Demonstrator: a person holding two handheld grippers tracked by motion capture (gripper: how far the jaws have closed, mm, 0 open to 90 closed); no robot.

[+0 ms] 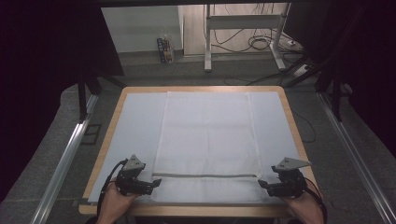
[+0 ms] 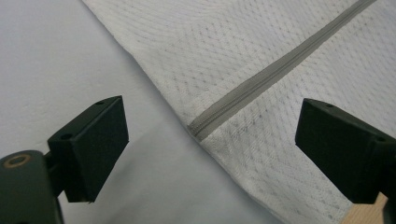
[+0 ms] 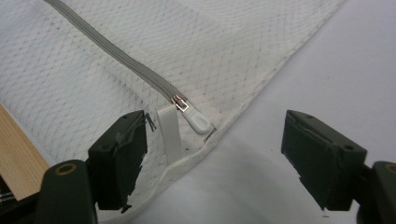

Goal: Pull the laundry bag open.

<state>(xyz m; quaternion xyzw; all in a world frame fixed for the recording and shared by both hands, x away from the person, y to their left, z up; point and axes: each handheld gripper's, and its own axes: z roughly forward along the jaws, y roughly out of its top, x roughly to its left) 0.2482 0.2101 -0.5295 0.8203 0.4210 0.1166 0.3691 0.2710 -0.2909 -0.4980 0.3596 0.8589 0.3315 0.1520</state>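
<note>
High view: a white mesh bag (image 1: 208, 144) lies flat on a pale sheet (image 1: 135, 126) covering the wooden table (image 1: 292, 116), with a grey zipper (image 1: 205, 176) running across the bag near the person's edge. The left gripper (image 1: 156, 183) sits at the bag's near left corner and the right gripper (image 1: 261, 184) at its near right corner, each held in a hand (image 1: 114, 203). Left gripper view: the jaws stand wide apart and hold nothing; between them lies the closed end of the zipper (image 2: 201, 127) at the bag's edge. Right gripper view: the jaws are likewise spread wide and empty; the white zipper pull (image 3: 196, 121) and a white fabric tab (image 3: 170, 133) lie between them, near the bag's corner.
</note>
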